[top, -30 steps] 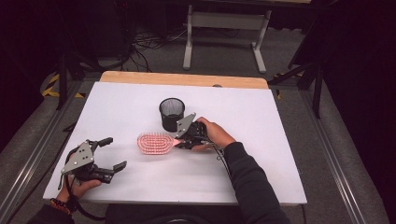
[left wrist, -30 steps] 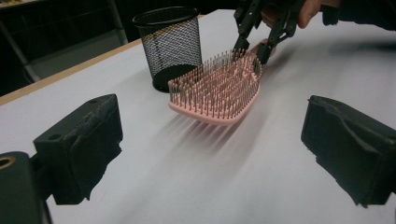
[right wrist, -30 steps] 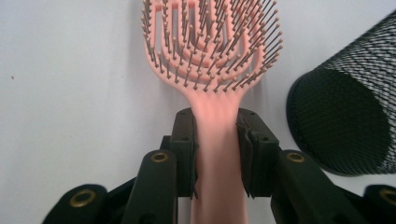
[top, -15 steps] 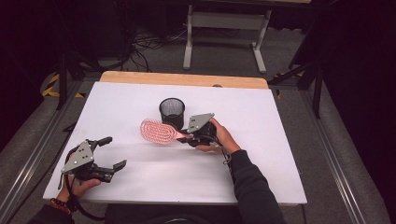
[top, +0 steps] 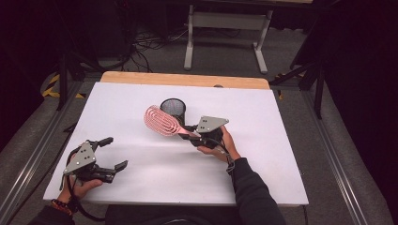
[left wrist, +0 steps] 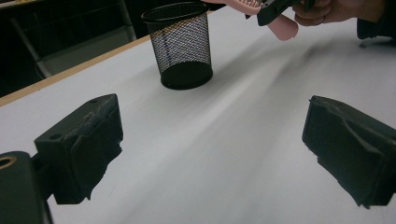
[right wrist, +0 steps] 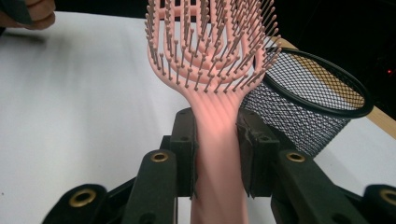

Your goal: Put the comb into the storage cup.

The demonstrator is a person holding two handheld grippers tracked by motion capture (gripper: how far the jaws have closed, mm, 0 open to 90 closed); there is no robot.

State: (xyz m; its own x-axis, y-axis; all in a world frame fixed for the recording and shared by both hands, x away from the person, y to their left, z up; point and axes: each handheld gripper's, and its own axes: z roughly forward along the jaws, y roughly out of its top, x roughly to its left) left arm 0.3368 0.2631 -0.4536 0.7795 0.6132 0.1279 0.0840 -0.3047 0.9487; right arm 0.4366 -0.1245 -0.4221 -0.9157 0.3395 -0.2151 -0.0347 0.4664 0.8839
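My right gripper (right wrist: 215,154) has its fingers clamped on the pink hairbrush (top: 162,122) handle, head angled up beside the mesh cup (top: 173,110), while my left gripper (top: 109,153), gaping and empty, sits well apart on the worktop (top: 263,154).

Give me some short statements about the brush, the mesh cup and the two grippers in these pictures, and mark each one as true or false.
1. The right gripper is shut on the handle of the pink brush. True.
2. The left gripper holds the mesh cup. False: its jaws are open with nothing between them, and the cup stands apart from it on the table.
3. The mesh cup lies on its side. False: it stands upright with its opening on top.
4. The brush is lifted off the table. True.
5. The brush head is already inside the cup. False: it is beside the cup's rim, outside it.
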